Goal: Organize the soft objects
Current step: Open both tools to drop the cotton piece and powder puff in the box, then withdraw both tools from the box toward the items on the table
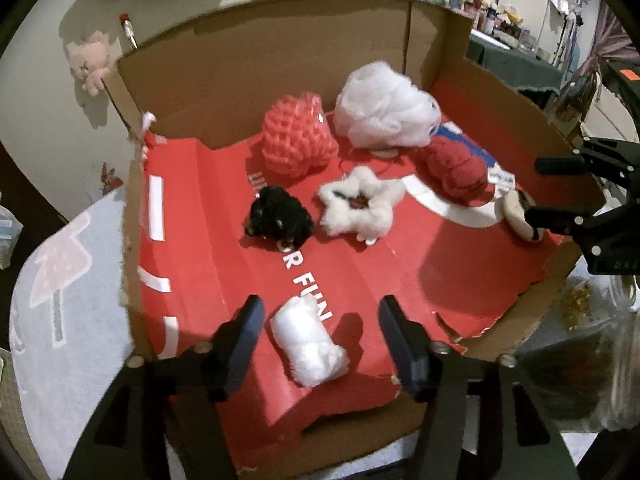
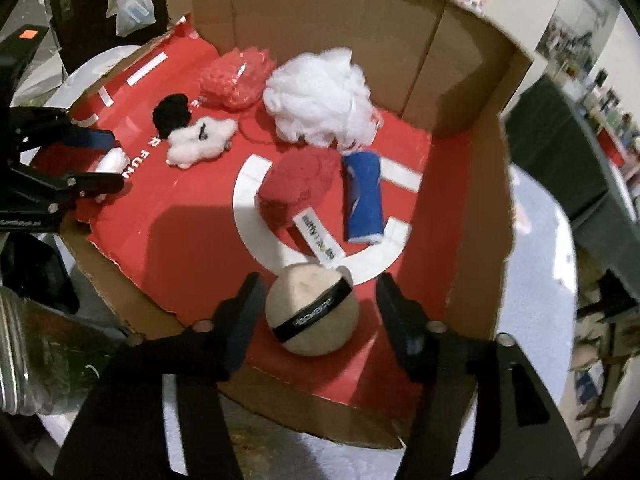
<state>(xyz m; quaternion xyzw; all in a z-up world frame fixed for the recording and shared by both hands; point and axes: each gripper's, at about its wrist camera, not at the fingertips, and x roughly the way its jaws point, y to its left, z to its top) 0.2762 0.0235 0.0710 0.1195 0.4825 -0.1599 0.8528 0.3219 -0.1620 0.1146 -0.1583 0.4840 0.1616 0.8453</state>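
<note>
Clearance matters: both the left gripper (image 1: 320, 344), jaws wide around the white plastic-wrapped fluffy roll (image 1: 307, 347), and the right gripper (image 2: 318, 316), wide around the beige round puff (image 2: 312, 309), should lift straight out, sparing the red yarn ball (image 2: 298, 186) at twelve o'clock inside the red-lined cardboard box (image 2: 476, 216).

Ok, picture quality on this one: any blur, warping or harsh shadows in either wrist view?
Left wrist view: strong fisheye bending of the cardboard box walls, dark corners, sharp centre, soft edges. Right wrist view: same warping, the room at right smeared, the white mesh pouf slightly blown out, and a hard shadow behind the beige puff.
</note>
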